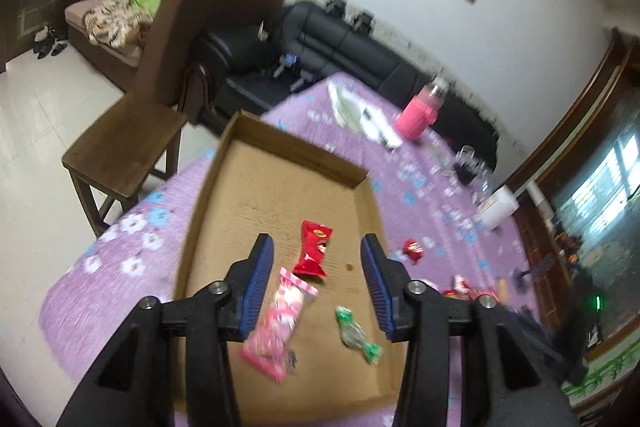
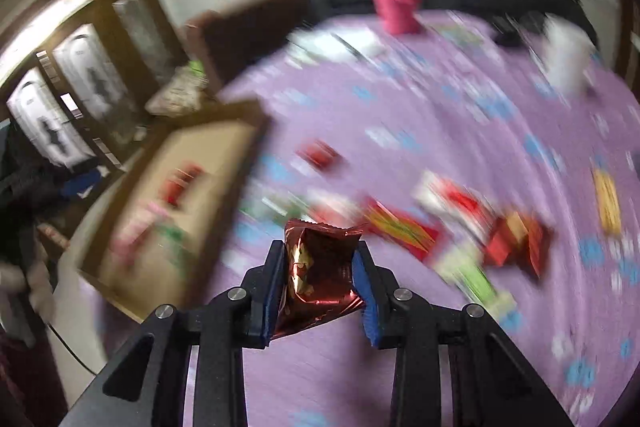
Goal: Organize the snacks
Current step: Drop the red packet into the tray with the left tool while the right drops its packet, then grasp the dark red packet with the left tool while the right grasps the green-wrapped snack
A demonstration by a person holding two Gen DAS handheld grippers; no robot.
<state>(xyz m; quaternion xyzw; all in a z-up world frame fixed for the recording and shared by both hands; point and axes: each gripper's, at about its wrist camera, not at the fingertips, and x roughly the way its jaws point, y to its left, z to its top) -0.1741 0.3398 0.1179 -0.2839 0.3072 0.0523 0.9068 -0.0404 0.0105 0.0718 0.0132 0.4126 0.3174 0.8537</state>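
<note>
Right gripper (image 2: pixel 320 269) is clamped on a foil packet (image 2: pixel 318 279); carry it toward 10 o'clock, release low inside the box (image 2: pixel 224 163). Left gripper (image 1: pixel 317 285) hangs apart, empty.

- right gripper (image 2: pixel 320 263) clamped on a shiny red foil snack packet (image 2: pixel 318 277), above the purple flowered tablecloth (image 2: pixel 400 99).
- cardboard tray (image 2: pixel 224 147) at left, holding blurred snacks.
- loose snacks (image 2: pixel 400 227) scattered at right.

Left wrist view: looks down from close above the cardboard tray (image 1: pixel 280 163), facing the sofa (image 1: pixel 352 43). Right wrist view: low over the bench (image 2: pixel 400 99), heavily blurred. Shared: tray (image 2: pixel 200 163), pink bottle (image 1: pixel 418 113) (image 2: pixel 394 5).
</note>
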